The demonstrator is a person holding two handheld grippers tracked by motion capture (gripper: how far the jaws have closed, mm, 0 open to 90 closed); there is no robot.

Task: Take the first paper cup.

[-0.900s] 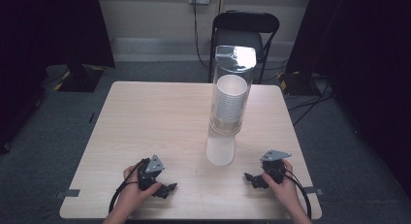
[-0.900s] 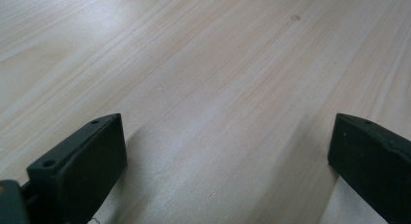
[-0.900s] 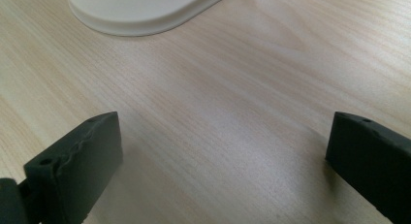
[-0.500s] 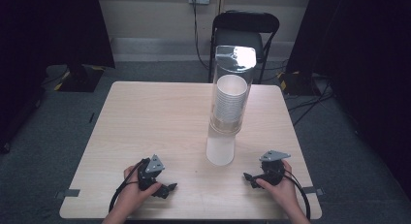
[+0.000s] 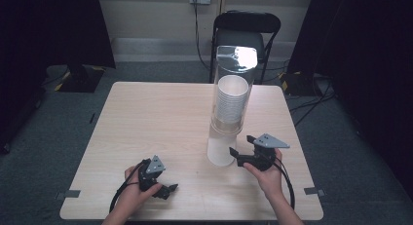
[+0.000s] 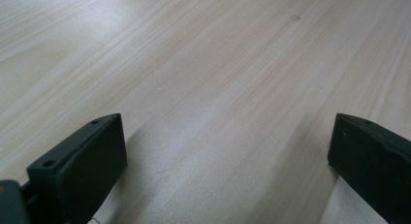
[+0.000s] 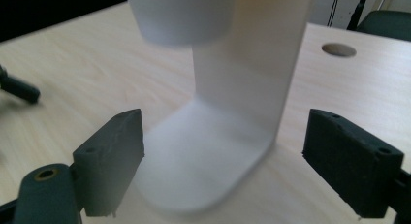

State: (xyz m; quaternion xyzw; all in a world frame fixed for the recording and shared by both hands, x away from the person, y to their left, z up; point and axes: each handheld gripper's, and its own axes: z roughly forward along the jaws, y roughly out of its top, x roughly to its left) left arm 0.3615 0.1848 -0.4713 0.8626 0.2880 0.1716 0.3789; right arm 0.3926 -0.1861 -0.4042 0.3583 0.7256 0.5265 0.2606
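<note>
A clear tube point(image 5: 234, 84) with a stack of white cups point(image 5: 231, 101) stands on a white stand point(image 5: 220, 149) right of the table's middle. My right gripper point(image 5: 237, 155) is held just right of that stand, jaws pointing left at it. In the right gripper view the jaws of my right gripper point(image 7: 223, 151) stand open. The stand point(image 7: 242, 73) rises just ahead of them and the lowest cup point(image 7: 179, 15) hangs above. My left gripper point(image 5: 168, 190) rests near the front left edge. Its jaws point(image 6: 228, 151) are open over bare wood.
The light wooden table point(image 5: 156, 122) has a small round hole point(image 7: 338, 50) behind the stand. A black folding chair point(image 5: 246, 28) stands behind the table's far edge. Dark curtains flank the room and cables lie on the grey floor point(image 5: 316, 96).
My right gripper has moved forward and left from the front right of the table, up to the white stand. The left gripper has kept still.
</note>
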